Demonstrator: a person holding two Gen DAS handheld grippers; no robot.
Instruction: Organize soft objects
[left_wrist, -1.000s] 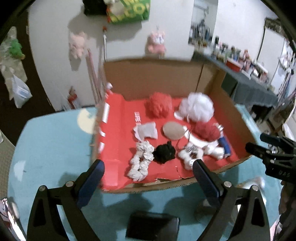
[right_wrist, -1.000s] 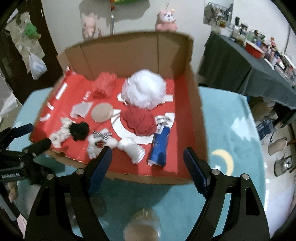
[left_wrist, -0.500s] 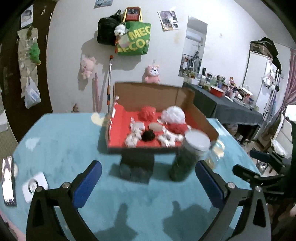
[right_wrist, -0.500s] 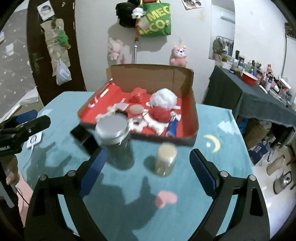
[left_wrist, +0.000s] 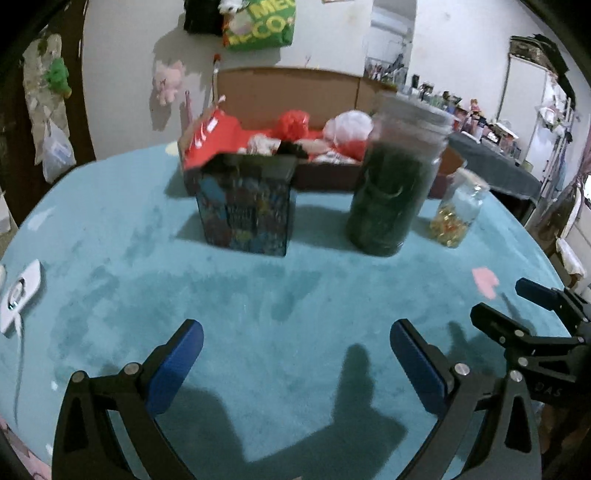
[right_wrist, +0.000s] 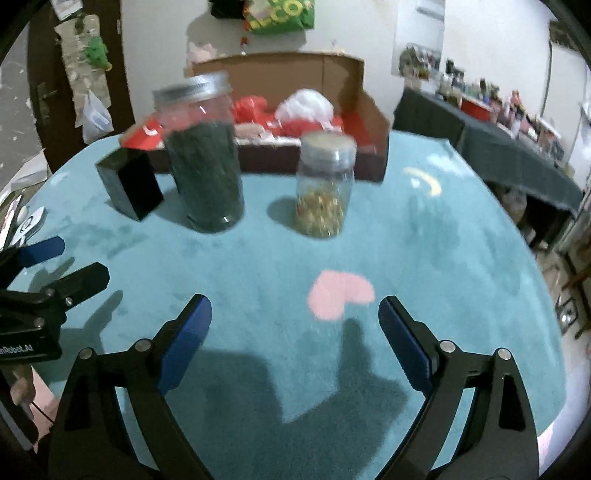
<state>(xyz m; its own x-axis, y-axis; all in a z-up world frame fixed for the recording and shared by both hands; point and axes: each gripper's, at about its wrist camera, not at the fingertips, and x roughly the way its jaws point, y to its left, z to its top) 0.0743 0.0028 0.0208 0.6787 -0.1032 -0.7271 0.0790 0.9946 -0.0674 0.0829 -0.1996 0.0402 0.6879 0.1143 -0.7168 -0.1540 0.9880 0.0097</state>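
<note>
Left wrist — left gripper fingers wide, empty, right gripper fingers just widened — empty

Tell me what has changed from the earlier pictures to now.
Both grippers have pulled back from over the cardboard box to low over the teal tablecloth. The left gripper and right gripper are empty, their jaws having just been opening. Nothing was taken hold of or let go. The soft things stay in the box; the tall jar, small jar and dark box stand unmoved.
</note>
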